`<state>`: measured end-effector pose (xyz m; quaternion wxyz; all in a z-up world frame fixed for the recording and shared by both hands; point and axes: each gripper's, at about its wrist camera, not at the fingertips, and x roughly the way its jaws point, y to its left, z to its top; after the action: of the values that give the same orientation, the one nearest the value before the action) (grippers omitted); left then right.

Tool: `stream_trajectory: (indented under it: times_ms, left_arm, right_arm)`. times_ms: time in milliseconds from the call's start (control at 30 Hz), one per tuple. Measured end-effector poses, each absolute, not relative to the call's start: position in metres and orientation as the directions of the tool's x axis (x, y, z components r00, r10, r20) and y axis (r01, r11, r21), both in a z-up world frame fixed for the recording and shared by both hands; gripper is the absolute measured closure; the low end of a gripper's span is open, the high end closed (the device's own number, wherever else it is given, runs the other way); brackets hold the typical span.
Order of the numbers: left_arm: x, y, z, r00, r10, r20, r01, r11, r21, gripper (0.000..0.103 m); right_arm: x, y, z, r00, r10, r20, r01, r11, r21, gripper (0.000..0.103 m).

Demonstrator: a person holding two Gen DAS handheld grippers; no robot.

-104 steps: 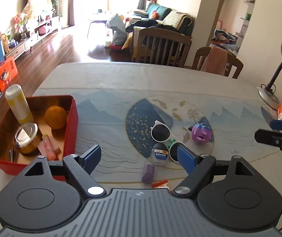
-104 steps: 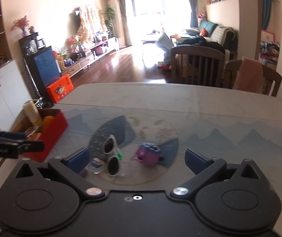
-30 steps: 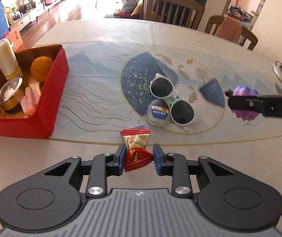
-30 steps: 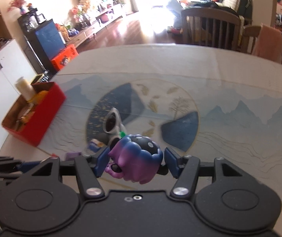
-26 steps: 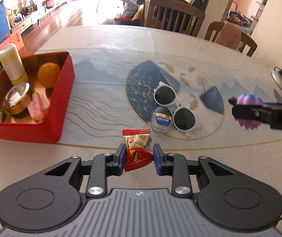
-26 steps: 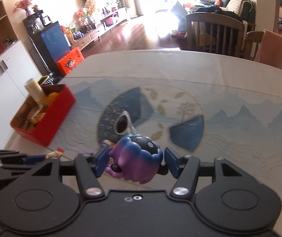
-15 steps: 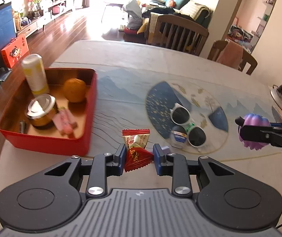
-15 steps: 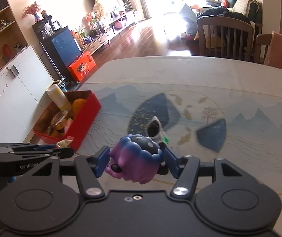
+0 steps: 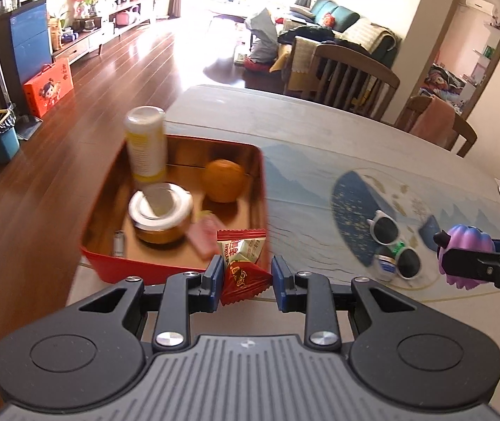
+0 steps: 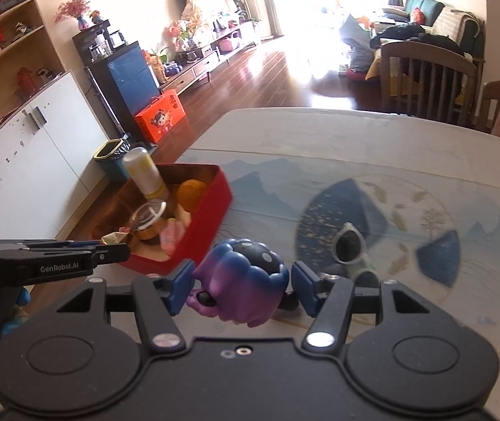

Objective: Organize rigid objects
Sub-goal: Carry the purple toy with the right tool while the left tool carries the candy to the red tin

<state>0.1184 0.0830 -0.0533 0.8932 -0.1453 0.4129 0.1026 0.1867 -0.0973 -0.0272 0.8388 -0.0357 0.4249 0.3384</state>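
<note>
Over the near edge of the table, both my claws are loaded.

My left gripper (image 9: 246,277) is clamped on a red candy wrapper (image 9: 242,269), which hangs just in front of the near wall of the red tray (image 9: 263,189). My right gripper (image 10: 241,286) squeezes a purple-and-blue knobbly toy (image 10: 241,287) between its blue pads, above the patterned tablecloth (image 10: 372,147). Inside the tray stand a white-and-yellow bottle (image 9: 146,142) and a lidded jar (image 9: 160,212), with an orange (image 9: 223,180) behind them and a pink packet (image 9: 203,233) lying by the jar. Farther out on the cloth's round blue print lie white sunglasses (image 9: 395,244), with a small round container (image 9: 386,263) touching them.
</note>
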Motion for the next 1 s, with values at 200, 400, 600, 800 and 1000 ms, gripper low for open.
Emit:
stream_trajectory:
  times_ms: [200, 400, 600, 800, 1000]
  left_arm:
    - [0.115, 0.119, -0.058, 0.626, 0.068, -0.777, -0.307, 0.937, -0.165, 0.075]
    - [0.115, 0.15, -0.062, 0.621, 0.08, -0.78, -0.311, 0.938, -0.152, 0.075]
    - [0.123, 0.175, -0.073, 0.6, 0.079, -0.796, -0.307, 0.941, -0.138, 0.075]
    - [0.129, 0.187, -0.081, 0.593, 0.065, -0.802, -0.28, 0.951, -0.13, 0.075]
    - [0.136, 0.191, -0.093, 0.578, 0.049, -0.815, -0.259, 0.958, -0.126, 0.075]
  right_arm:
    - [0.178, -0.054, -0.029, 0.403, 0.541, -0.738, -0.625, 0.752, 0.21, 0.043]
    - [0.175, -0.012, -0.031, 0.407, 0.553, -0.727, -0.661, 0.728, 0.184, 0.043]
    - [0.184, 0.036, -0.044, 0.434, 0.523, -0.734, -0.706, 0.703, 0.084, 0.043]
    - [0.204, 0.082, -0.069, 0.45, 0.466, -0.762, -0.727, 0.687, -0.009, 0.043]
    - [0.217, 0.11, -0.089, 0.419, 0.436, -0.796, -0.752, 0.659, -0.035, 0.043]
